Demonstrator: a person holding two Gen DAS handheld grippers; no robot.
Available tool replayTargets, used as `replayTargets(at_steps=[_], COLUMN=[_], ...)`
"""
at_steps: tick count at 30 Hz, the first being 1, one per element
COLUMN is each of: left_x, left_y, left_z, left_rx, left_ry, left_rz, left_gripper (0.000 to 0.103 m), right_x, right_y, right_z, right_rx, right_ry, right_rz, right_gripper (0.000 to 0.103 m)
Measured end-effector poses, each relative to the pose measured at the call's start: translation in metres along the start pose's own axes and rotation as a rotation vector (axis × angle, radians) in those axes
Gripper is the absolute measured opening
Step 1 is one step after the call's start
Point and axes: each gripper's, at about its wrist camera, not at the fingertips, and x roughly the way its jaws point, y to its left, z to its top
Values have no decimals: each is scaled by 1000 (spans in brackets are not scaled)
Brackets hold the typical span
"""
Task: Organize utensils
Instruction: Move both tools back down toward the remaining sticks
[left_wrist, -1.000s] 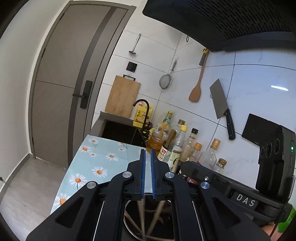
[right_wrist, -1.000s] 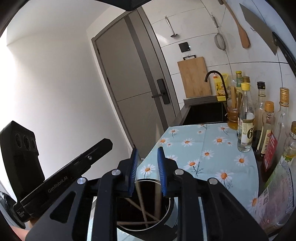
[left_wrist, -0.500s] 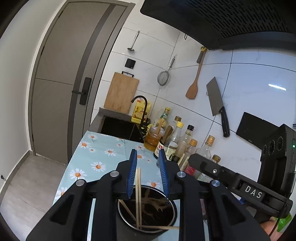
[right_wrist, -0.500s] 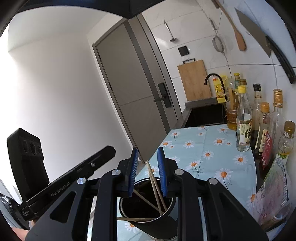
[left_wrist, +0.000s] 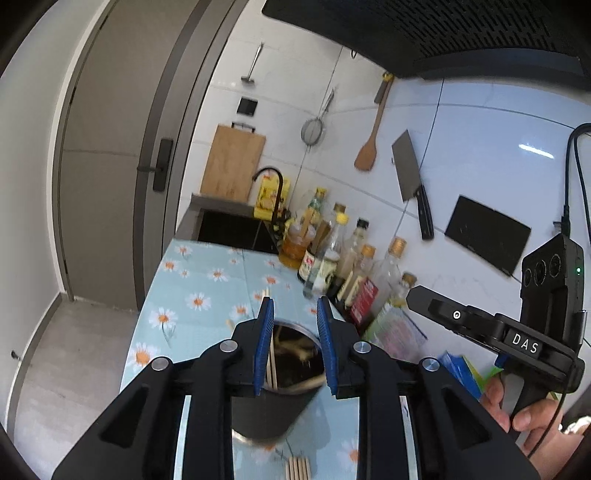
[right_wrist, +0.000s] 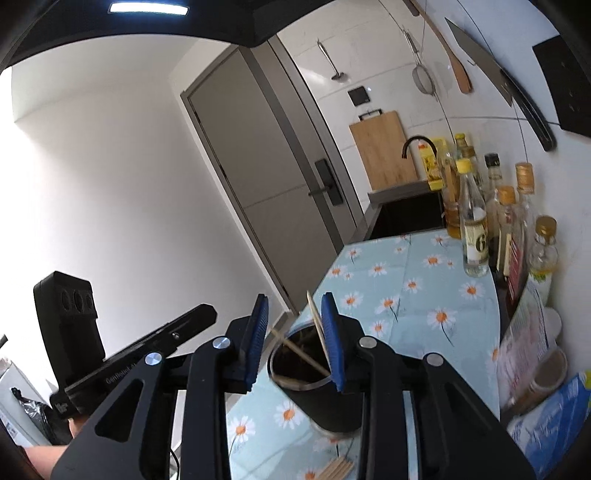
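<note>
A black utensil cup (left_wrist: 269, 410) (right_wrist: 321, 398) stands on the daisy-print counter (left_wrist: 207, 291) with wooden chopsticks (left_wrist: 272, 354) (right_wrist: 317, 325) leaning inside it. My left gripper (left_wrist: 293, 347) is open and empty, jaws hovering over the cup's rim. My right gripper (right_wrist: 295, 339) is open and empty, also above the cup. A bundle of loose chopsticks (left_wrist: 298, 468) (right_wrist: 338, 469) lies on the counter in front of the cup.
Several oil and sauce bottles (left_wrist: 332, 254) (right_wrist: 476, 221) line the wall side. Snack packets (left_wrist: 395, 332) lie right of the cup. A sink with black tap (left_wrist: 273, 195) is behind. A cleaver (left_wrist: 410, 177), spatula and strainer hang on the tiles.
Both grippers have risen and pulled back from the cup. The left jaws went from shut to open; the right jaws opened wider. Chopsticks now stand in the cup.
</note>
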Motion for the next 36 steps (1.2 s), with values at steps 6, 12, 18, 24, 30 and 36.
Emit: replayTargets(at_steps=[6,12,18,24,30,36], left_x=[-13,-11,-1,7,18,19], left_y=[-10,-5,12,29,41,55], left_z=[-16,-44,-74,-98,-121,-149], left_rx=[31,46,10,-28,-50,-77], left_ry=[94,193,326,440,533,609], left_rz=[-40,-51,-103,-142,-183,-207], left_gripper=[24,24,24,24,24,24], right_x=[-5,6,32,55,71,90], right_y=[-1,-13,-24,-33,-44,-45], right_z=[-26,-59,-105,-150,-171,-186], right_rx=[63,180,295,428,540,589], right_ry=[113,267,451,621,751,858], right_rz=[0,-5,-45,-139,-233,-316], right_gripper=[31,31,31,31,31,29])
